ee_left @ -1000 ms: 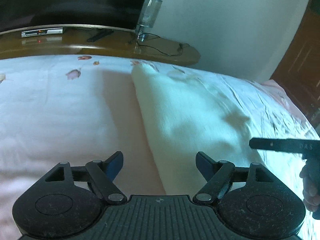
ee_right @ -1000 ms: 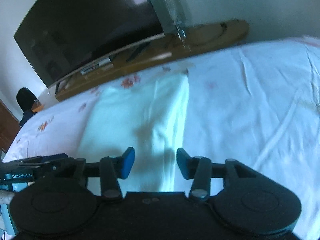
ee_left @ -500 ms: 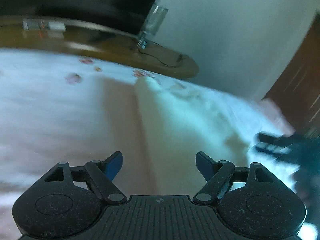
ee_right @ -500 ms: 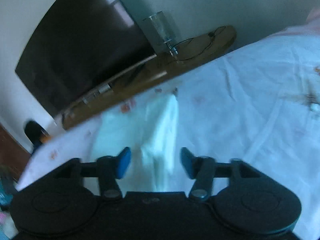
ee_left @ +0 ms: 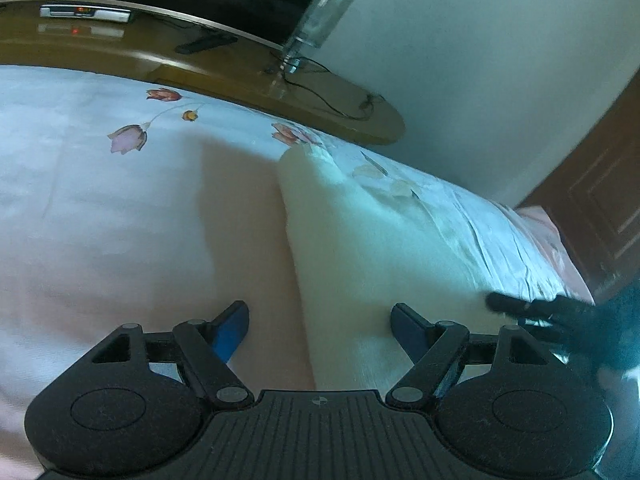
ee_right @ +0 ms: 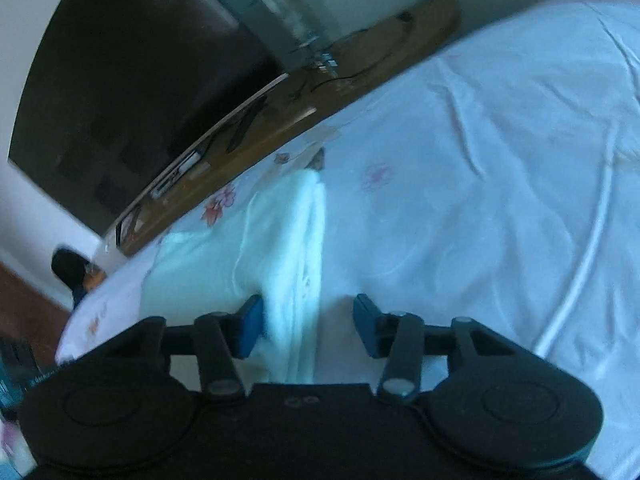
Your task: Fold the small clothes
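Cloth (ee_right: 280, 240) folds show only beside right gripper (ee_right: 308, 324).

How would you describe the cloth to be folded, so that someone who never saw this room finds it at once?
Start at the bed, covered by a white sheet printed with pink flowers. On it, running from the wooden shelf toward the grippers, lies the cloth. It is a long, plain, pale strip with no print, slightly raised above the flowered sheet.
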`<state>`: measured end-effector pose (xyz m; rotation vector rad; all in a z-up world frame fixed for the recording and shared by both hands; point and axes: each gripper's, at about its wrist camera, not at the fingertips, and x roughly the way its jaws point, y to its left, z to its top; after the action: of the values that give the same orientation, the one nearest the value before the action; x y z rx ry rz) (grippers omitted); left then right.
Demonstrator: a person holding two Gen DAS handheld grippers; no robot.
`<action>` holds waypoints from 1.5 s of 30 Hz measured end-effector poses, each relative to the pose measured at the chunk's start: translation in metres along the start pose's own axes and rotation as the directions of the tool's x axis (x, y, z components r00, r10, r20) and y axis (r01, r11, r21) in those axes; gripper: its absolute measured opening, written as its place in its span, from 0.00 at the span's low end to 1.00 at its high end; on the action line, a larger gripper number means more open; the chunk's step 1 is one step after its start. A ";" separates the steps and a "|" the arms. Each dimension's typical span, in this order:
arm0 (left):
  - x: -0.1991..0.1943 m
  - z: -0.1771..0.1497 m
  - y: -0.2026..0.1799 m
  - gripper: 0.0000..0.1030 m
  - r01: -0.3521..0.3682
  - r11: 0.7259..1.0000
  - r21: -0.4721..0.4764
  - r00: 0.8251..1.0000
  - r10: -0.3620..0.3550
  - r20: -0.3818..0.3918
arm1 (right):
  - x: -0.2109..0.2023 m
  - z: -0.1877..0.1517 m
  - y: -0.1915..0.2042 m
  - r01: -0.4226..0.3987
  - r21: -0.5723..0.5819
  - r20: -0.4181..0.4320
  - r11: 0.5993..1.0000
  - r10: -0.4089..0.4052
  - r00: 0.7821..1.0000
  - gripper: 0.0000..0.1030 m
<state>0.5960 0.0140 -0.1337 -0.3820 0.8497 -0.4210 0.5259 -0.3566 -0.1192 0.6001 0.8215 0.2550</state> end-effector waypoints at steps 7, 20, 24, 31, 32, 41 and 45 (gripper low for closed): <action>-0.003 -0.001 -0.003 0.76 0.094 0.996 -0.011 0.994 -0.094 -0.062 | -0.016 -0.003 -0.008 -0.098 0.030 -0.119 0.995 0.101 0.988 0.62; 0.017 -0.003 0.003 0.59 0.163 0.980 -0.111 0.981 -0.173 -0.087 | 0.000 -0.005 -0.014 -0.220 0.119 -0.168 0.968 0.238 0.956 0.61; 0.022 -0.001 0.006 0.59 0.188 0.972 -0.141 0.977 -0.200 -0.078 | 0.014 0.003 0.000 -0.209 0.056 -0.195 0.976 0.216 0.957 0.57; 0.027 -0.005 0.016 0.59 0.234 0.954 -0.188 0.969 -0.245 -0.040 | 0.017 0.004 -0.004 -0.259 0.038 -0.221 0.965 0.261 0.940 0.47; 0.029 -0.005 0.014 0.59 0.228 0.954 -0.193 0.970 -0.239 -0.034 | 0.019 0.003 -0.003 -0.265 0.053 -0.211 0.963 0.270 0.940 0.48; 0.025 -0.002 -0.031 0.34 0.096 0.995 0.021 0.995 -0.095 -0.021 | 0.018 -0.008 0.048 -0.111 -0.175 -0.134 0.978 0.088 0.987 0.32; 0.013 0.008 -0.039 0.32 0.092 0.993 0.072 0.996 -0.091 -0.016 | 0.005 -0.011 0.064 -0.077 -0.245 -0.090 0.966 0.057 0.994 0.31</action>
<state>0.6023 -0.0245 -0.1180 -0.3522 0.8287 -0.5384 0.5221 -0.2988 -0.0905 0.3839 0.8343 0.4402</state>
